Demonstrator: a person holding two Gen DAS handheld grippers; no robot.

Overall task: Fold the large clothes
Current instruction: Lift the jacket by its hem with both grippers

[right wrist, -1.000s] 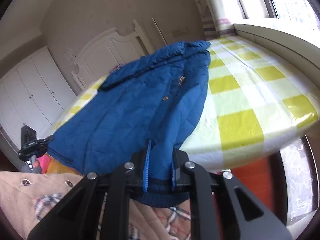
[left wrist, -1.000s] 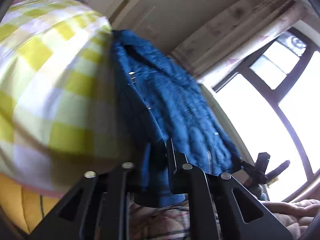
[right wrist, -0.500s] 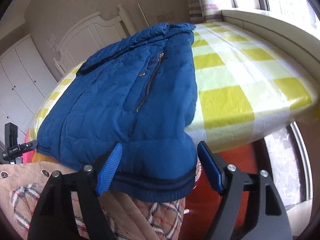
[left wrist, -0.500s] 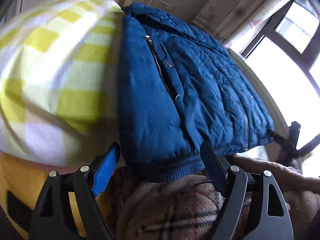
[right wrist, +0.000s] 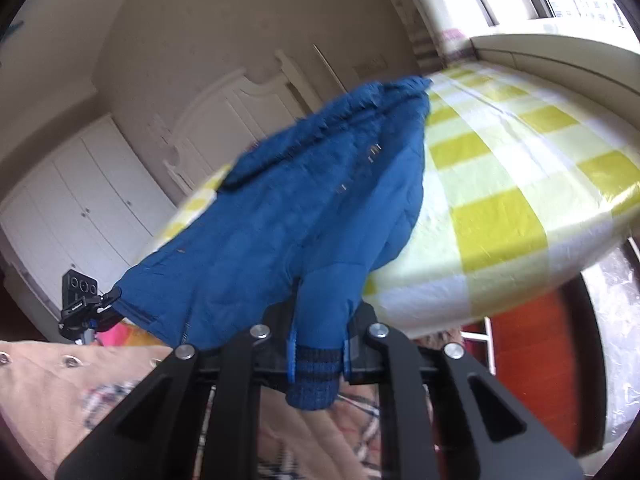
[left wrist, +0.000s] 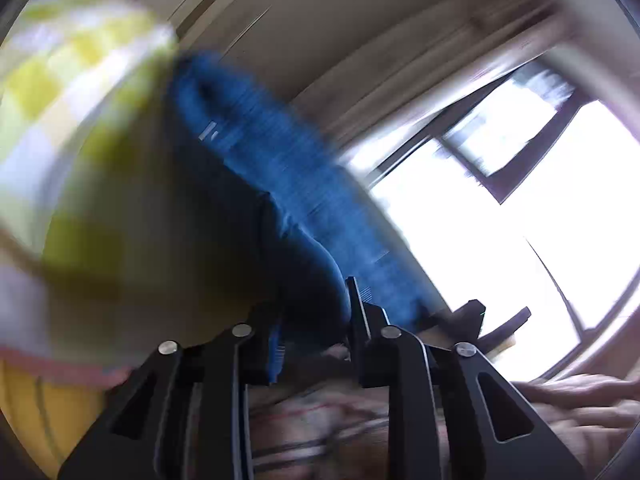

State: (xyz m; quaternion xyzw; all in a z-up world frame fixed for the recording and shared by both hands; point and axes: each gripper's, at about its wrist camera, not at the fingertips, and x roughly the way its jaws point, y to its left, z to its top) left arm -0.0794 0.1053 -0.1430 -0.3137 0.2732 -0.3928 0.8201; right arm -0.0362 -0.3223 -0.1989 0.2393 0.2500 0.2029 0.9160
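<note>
A blue quilted jacket [right wrist: 304, 208] lies on a bed with a yellow and white checked cover [right wrist: 500, 184]. Its hem hangs toward me over the bed's near edge. My right gripper [right wrist: 318, 354] is shut on the jacket's dark ribbed hem band. In the blurred left wrist view the jacket [left wrist: 280, 184] runs away from me along the checked cover [left wrist: 80, 128], and my left gripper [left wrist: 314, 336] is shut on the jacket's hem at its other corner. The other gripper shows at the jacket's far corner in each view [right wrist: 86, 308].
A white headboard [right wrist: 248, 96] and white wardrobe doors [right wrist: 80, 200] stand behind the bed. A window [left wrist: 500, 220] with curtains is at the side. A beige plaid coat [right wrist: 80, 392] fills the lower foreground. A red wooden bed frame [right wrist: 536, 360] shows below the cover.
Half a second ago both grippers were open around the hem; now both have closed on it again. The left view swung and is blurred.
</note>
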